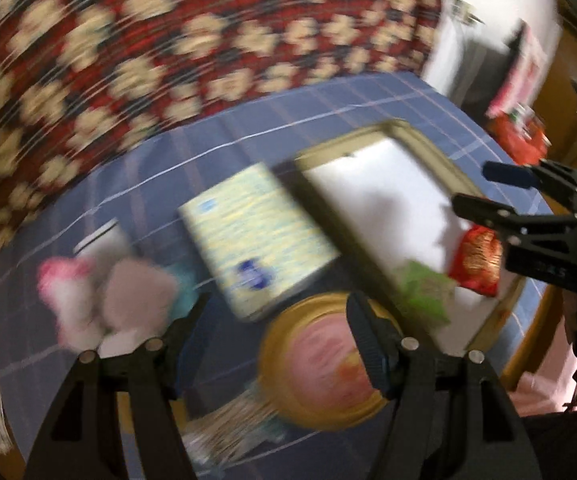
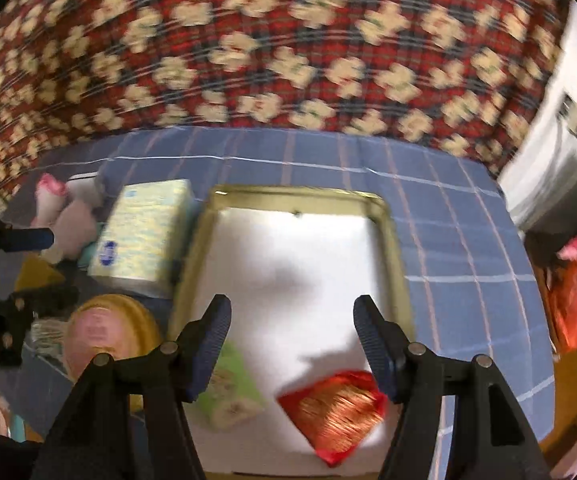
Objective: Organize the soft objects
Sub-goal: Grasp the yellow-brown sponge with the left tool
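The shiny red-and-gold soft pouch (image 2: 334, 412) is lying inside the gold-rimmed white tray (image 2: 400, 264) beside a green packet (image 2: 230, 394). My right hand-held gripper (image 2: 292, 344) is hovering above it, released and empty; my left hand-held gripper (image 1: 276, 340) is gaping too, over the blue checked tabletop (image 1: 248, 128).

Blue checked tablecloth (image 2: 468, 248) covers table; red floral patterned fabric (image 2: 248, 48) hangs beyond its far edge.
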`<state>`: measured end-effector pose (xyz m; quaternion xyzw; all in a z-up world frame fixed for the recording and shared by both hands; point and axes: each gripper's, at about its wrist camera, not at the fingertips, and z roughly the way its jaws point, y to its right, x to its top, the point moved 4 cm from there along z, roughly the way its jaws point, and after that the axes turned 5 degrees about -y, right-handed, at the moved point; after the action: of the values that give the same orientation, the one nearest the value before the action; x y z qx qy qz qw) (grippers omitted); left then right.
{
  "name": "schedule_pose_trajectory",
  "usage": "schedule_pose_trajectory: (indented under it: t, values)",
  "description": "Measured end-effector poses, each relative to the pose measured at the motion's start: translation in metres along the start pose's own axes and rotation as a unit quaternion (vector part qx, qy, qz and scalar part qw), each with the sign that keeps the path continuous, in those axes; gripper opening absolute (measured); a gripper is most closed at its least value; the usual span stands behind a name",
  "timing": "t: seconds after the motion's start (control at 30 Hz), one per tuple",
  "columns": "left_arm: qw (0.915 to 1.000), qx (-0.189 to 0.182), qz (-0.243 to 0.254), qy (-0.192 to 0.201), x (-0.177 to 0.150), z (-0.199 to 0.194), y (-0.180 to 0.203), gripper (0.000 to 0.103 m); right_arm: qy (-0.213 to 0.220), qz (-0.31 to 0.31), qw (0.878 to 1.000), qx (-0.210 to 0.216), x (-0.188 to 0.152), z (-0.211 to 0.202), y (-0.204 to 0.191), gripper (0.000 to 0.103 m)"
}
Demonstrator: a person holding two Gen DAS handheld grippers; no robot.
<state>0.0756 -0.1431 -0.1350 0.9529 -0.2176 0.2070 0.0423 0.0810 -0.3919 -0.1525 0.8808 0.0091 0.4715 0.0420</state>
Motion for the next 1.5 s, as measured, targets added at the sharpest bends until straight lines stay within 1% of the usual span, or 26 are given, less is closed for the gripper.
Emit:
schedule_pose_trajectory:
  t: [0.13,0.23,0.37,0.5,0.6,0.67,0.83,0.87,0.93,1.07,1.23,1.33,1.37,1.4,1.43,1.47,1.5]
  values:
    - [0.9980,0.024,-0.059,-0.003,-0.023,-0.006,-0.039,0.067,0.012,-0.040,0.999,0.024,0.011,0.000,-0.031,0.066]
    - [0.9938,0.044,-0.102,-0.008,-0.044,-0.010,-0.065,0.067,0.015,-0.063,0.997,0.040,0.016,0.001,-0.050,0.066]
    - [0.9881,0.064,-0.139,-0.013,-0.066,-0.012,-0.088,0.067,0.015,-0.094,0.993,0.063,0.020,0.003,-0.078,0.066]
    - [0.9838,0.070,-0.163,-0.027,-0.084,-0.009,-0.101,0.067,0.015,-0.126,0.988,0.086,0.024,0.004,-0.105,0.066]
    - [0.9806,0.063,-0.181,-0.043,-0.094,-0.003,-0.107,0.067,0.009,-0.153,0.982,0.108,0.023,0.006,-0.126,0.066]
    - [0.9794,0.056,-0.188,-0.047,-0.099,0.000,-0.109,0.067,0.007,-0.170,0.979,0.115,0.021,0.006,-0.138,0.066]
    - [0.9781,0.038,-0.196,-0.059,-0.102,0.008,-0.110,0.069,0.005,-0.204,0.971,0.128,0.015,0.004,-0.158,0.066]
    - [0.9787,0.038,-0.193,-0.060,-0.101,0.010,-0.109,0.071,0.004,-0.208,0.970,0.128,0.015,0.004,-0.160,0.066]
    - [0.9805,0.039,-0.183,-0.060,-0.099,0.013,-0.105,0.071,0.003,-0.215,0.968,0.128,0.012,0.004,-0.164,0.066]
    - [0.9835,0.038,-0.163,-0.068,-0.091,0.024,-0.100,0.072,0.001,-0.218,0.968,0.126,0.009,0.005,-0.163,0.066]
    - [0.9843,0.037,-0.155,-0.075,-0.084,0.037,-0.100,0.072,-0.005,-0.215,0.969,0.123,0.006,0.005,-0.158,0.066]
    - [0.9848,0.044,-0.146,-0.083,-0.082,0.046,-0.099,0.072,-0.006,-0.218,0.968,0.121,0.003,0.004,-0.156,0.066]
    - [0.9851,0.046,-0.144,-0.081,-0.083,0.047,-0.099,0.071,-0.006,-0.219,0.968,0.120,0.003,0.004,-0.156,0.066]
    - [0.9851,0.045,-0.145,-0.081,-0.083,0.048,-0.100,0.066,-0.006,-0.221,0.968,0.119,0.002,0.003,-0.156,0.066]
    - [0.9851,0.042,-0.145,-0.083,-0.084,0.049,-0.100,0.060,-0.006,-0.222,0.968,0.119,0.002,0.003,-0.156,0.066]
    - [0.9852,0.037,-0.145,-0.084,-0.084,0.049,-0.101,0.051,-0.007,-0.223,0.968,0.118,0.001,0.003,-0.156,0.066]
    - [0.9852,0.034,-0.146,-0.083,-0.085,0.048,-0.103,0.048,-0.007,-0.224,0.967,0.118,0.001,0.003,-0.157,0.066]
